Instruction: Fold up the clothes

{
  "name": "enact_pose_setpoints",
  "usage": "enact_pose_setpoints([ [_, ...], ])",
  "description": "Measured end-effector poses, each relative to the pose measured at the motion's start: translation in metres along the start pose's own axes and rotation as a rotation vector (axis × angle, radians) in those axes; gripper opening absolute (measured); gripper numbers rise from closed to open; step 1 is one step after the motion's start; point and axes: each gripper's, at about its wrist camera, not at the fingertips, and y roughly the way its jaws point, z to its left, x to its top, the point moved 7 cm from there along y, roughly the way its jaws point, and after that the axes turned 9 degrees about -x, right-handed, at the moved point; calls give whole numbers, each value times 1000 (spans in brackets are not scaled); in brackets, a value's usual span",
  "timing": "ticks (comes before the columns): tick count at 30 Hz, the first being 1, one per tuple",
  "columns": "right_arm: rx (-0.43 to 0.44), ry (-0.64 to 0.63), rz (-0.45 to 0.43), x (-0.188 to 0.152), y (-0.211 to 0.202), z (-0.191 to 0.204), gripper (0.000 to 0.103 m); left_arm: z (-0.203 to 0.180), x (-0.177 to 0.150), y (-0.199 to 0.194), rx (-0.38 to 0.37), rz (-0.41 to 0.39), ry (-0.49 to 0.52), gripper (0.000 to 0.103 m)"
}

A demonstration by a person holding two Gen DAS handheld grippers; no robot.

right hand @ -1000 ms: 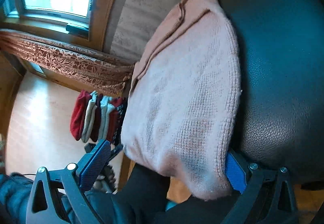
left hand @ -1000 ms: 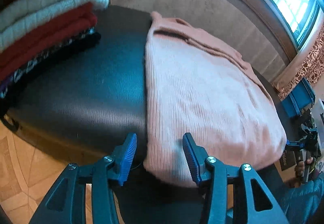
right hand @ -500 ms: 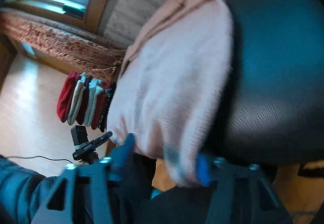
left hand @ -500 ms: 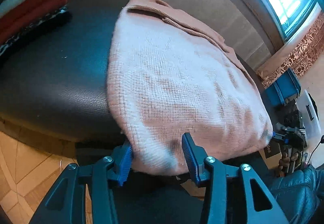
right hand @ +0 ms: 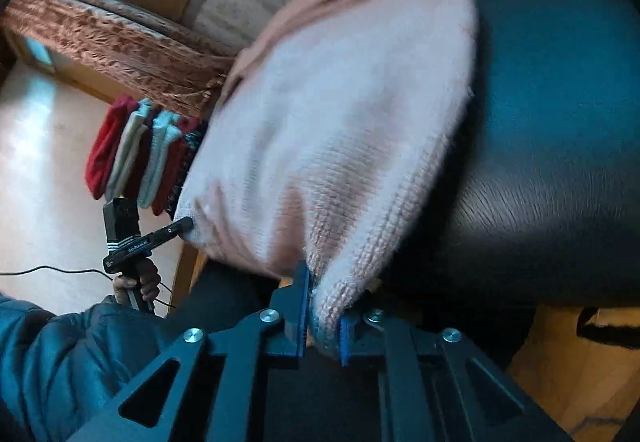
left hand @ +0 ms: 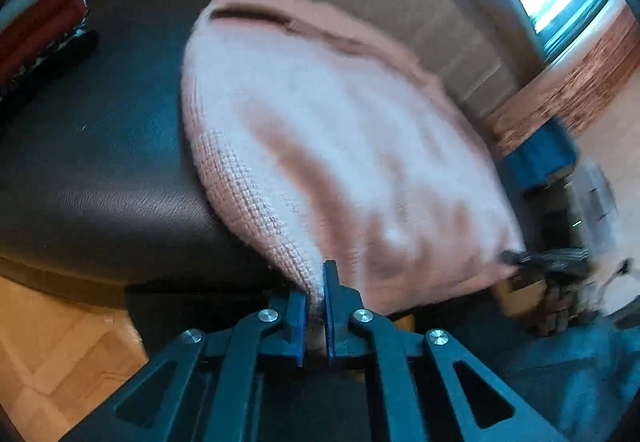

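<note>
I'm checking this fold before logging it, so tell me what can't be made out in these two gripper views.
- Pink sweater: motion blur in both views hides its folds and layers.
- Sweater's underside and far edge: hidden by its own top layer.
- Left gripper and right gripper: how much fabric they pinch is hidden behind the pads.
- Stack of folded clothes: cut off by the left view's edge.
- Black seat: edges cropped.

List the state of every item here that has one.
pink sweater: folded, lying on the seat, near edge pinched at both corners.
left gripper: shut on the sweater.
right gripper: shut on the sweater.
stack of clothes: folded, piled.
</note>
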Motion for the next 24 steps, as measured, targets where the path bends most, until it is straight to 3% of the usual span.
enact_pose_setpoints([
  [5, 116, -55, -81, 31, -23, 36, 11, -20, 35, -25, -151, -100, -13, 5],
  [10, 179, -88, -138, 71, -30, 57, 11, -32, 86, -22, -221, -182, -1, 5],
  [15, 190, -91, -234, 141, -27, 61, 11, -34, 140, -23, -274, -262, 2, 5],
  [20, 77, -13, -235, 216, 21, 22, 11, 14, 208, 31, -175, -274, -72, 5],
  [24, -49, 112, -134, 240, 74, -34, 10, 76, 220, 104, 0, -119, -191, 4],
])
